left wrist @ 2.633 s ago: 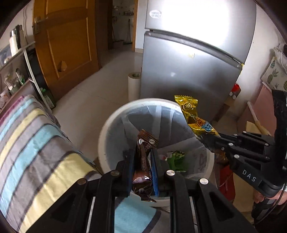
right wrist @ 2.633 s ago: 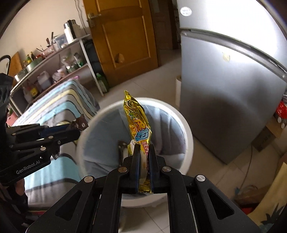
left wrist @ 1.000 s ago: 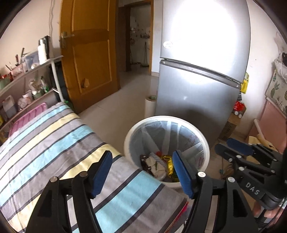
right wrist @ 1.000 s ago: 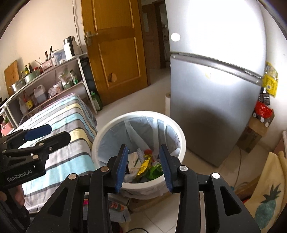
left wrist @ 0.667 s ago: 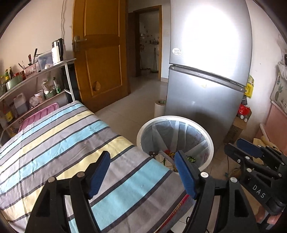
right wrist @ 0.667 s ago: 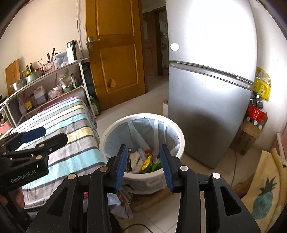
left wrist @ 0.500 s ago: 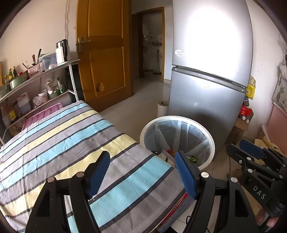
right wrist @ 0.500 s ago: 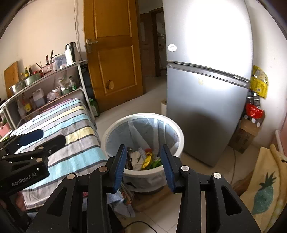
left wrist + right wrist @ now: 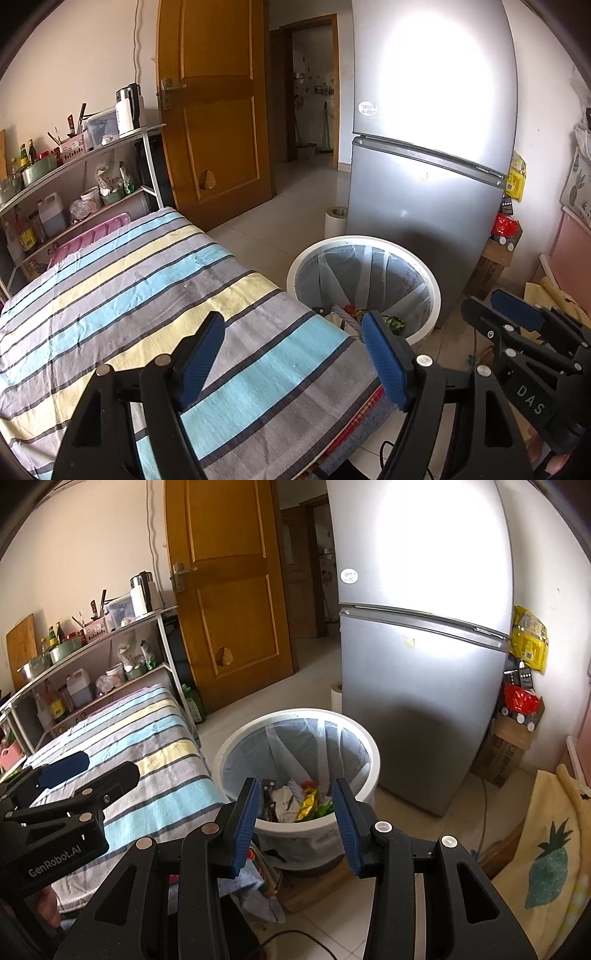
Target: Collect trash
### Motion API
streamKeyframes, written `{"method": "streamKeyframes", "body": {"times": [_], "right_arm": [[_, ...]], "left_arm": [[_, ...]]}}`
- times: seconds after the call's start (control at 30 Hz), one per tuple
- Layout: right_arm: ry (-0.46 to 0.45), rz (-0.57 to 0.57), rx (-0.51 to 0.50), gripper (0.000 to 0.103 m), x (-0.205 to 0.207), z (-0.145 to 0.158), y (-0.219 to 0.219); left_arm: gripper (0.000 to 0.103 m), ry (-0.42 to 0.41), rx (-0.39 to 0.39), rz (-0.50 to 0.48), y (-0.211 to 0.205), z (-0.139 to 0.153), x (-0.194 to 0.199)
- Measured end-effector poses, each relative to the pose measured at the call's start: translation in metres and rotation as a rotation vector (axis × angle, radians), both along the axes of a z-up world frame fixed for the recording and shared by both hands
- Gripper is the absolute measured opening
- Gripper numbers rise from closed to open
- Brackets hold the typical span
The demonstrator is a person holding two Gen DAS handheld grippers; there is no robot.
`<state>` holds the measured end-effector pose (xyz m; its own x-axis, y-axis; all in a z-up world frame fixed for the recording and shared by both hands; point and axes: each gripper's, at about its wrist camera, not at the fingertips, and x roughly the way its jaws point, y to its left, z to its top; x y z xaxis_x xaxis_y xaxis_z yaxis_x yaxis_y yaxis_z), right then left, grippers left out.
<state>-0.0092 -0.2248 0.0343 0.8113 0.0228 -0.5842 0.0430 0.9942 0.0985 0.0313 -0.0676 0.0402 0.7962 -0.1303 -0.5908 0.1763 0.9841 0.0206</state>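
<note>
The silver fridge (image 9: 424, 657) stands behind both tongs, far ahead of them, and beside it on the left side is the wooden door (image 9: 229, 590). The striped cloth (image 9: 147, 295) covers a flat surface that lies under and in front of the left gripper (image 9: 291, 354); from the right gripper (image 9: 293, 808) it is to the left. A metal shelf (image 9: 92, 653) with bottles and pots stands behind this cloth.

The white bin (image 9: 369, 753) with a thin liner bag stands on the floor straight in front of the right gripper, close before its tips, and ahead and a little to the right of the left gripper. The trash (image 9: 295, 801) is inside the bin, at the bottom: a gold wrapper (image 9: 308, 805), a dark brown wrapper (image 9: 267, 799), some white and green pieces.

The left gripper is released, its blue pads stand wide apart and nothing is between them; its jaws have just been opening. The right gripper is released too, with empty jaws that have just been opening, and the trash shows in the gap between its pads but lies well below them.
</note>
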Motion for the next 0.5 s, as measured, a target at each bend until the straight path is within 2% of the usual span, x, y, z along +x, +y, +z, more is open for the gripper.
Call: {"method": "streamKeyframes", "body": {"times": [0.5], "right_arm": [[-0.001,-0.001,0.002,0.042,-0.0006,0.0003,-0.0015]], "left_arm": [[0.078,0.008,0.004,-0.003,-0.0014,-0.0014,0.0002]]}}
